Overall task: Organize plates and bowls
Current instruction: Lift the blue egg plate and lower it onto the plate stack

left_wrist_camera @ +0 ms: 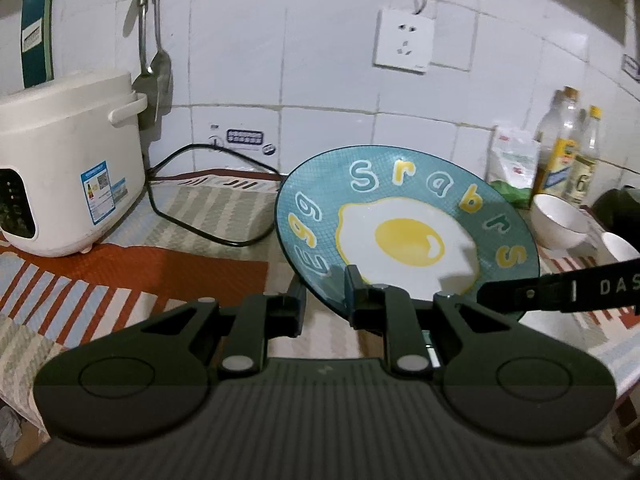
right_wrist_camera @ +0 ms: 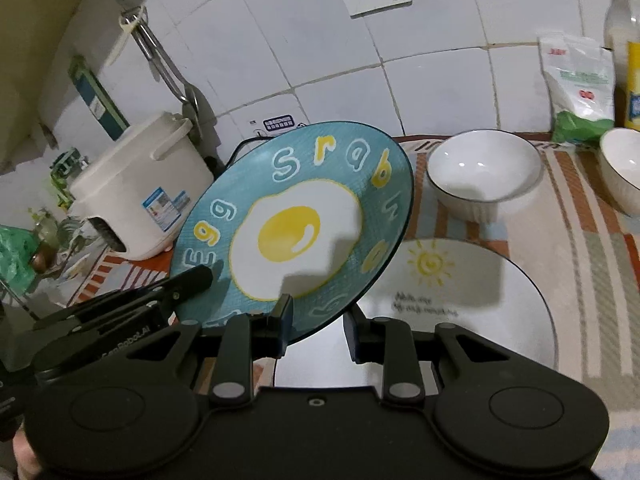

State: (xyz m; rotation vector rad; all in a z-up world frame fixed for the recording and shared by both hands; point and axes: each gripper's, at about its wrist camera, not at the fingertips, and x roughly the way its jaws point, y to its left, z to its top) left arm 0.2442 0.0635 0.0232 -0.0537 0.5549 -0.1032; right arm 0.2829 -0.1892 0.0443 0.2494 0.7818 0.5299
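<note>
Plate (right_wrist_camera: 296, 220) tilted, gripped between both tongs (left_wrist_camera: 326, 300) (right_wrist_camera: 318, 320).

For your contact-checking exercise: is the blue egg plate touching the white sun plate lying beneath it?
Apart. In the right wrist view the egg plate is held tilted in the air, clear of the sun plate on the mat.

Plate (right_wrist_camera: 296, 216) – teal w/ fine grid, white-and-yellow fried egg, yellow/white letters. 2nd plate (right_wrist_camera: 480, 312) white, dark rim, yellow sun. Bowls (right_wrist_camera: 484, 172) white. Mat (left_wrist_camera: 132, 276) – orange, blue, grey stripes. Grippers (left_wrist_camera: 324, 300) black.
</note>
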